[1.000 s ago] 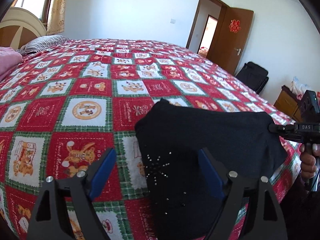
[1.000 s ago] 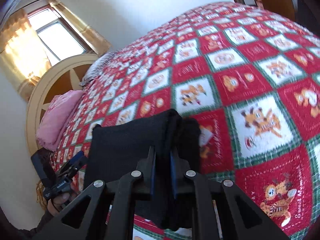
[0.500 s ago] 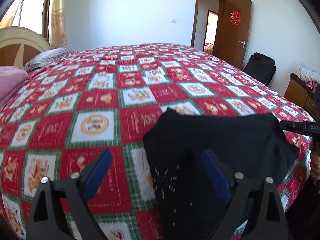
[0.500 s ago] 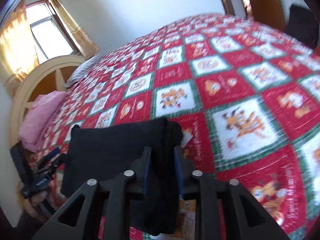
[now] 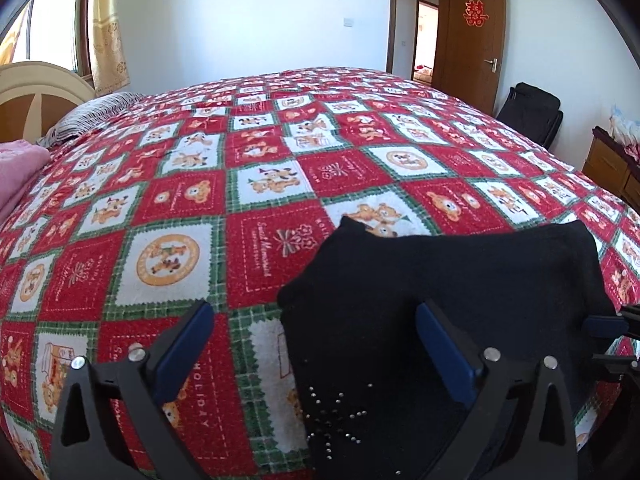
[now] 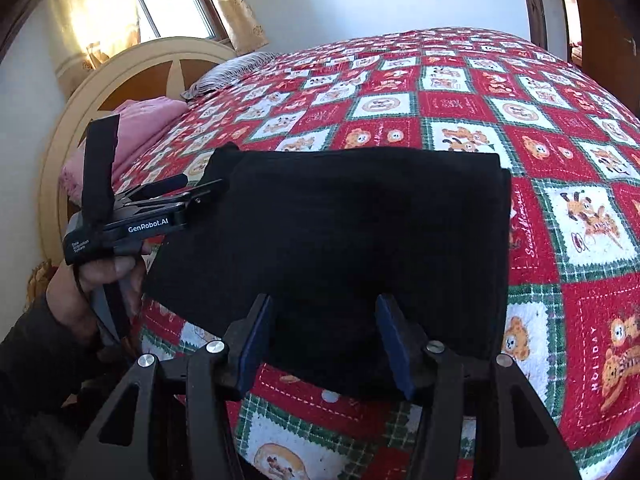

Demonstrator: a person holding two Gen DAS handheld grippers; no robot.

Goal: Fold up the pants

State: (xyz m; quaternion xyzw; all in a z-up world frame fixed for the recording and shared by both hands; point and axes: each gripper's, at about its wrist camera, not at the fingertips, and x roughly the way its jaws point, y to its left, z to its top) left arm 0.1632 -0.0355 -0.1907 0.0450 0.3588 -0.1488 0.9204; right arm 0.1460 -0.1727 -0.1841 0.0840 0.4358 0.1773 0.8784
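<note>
The black pants (image 5: pixel 440 280) lie folded into a flat rectangle near the front edge of the bed's red patchwork quilt (image 5: pixel 180 200). My left gripper (image 5: pixel 316 344) hovers over their left end, its jaws opening wide. One blue finger (image 5: pixel 444 356) is above the cloth and the other above the quilt, and nothing is gripped. In the right wrist view the pants (image 6: pixel 340 232) fill the middle. My right gripper (image 6: pixel 324 340) is at their near edge, jaws opening, pads clear of the cloth. A hand (image 6: pixel 100 276) holds the left gripper (image 6: pixel 168 204) at the pants' left edge.
A pink blanket (image 6: pixel 136 132) and a striped pillow (image 5: pixel 92 116) lie by the round headboard (image 6: pixel 120 80) at the bed's far left. A brown door (image 5: pixel 468 36), a black bag (image 5: pixel 532 112) and a wooden cabinet (image 5: pixel 608 164) stand beyond the bed's right side.
My right gripper was shut on the folded pants edge; it has let go, rolled level and opened. The pants now lie flat. My left gripper opened a little wider and shifted slightly.
</note>
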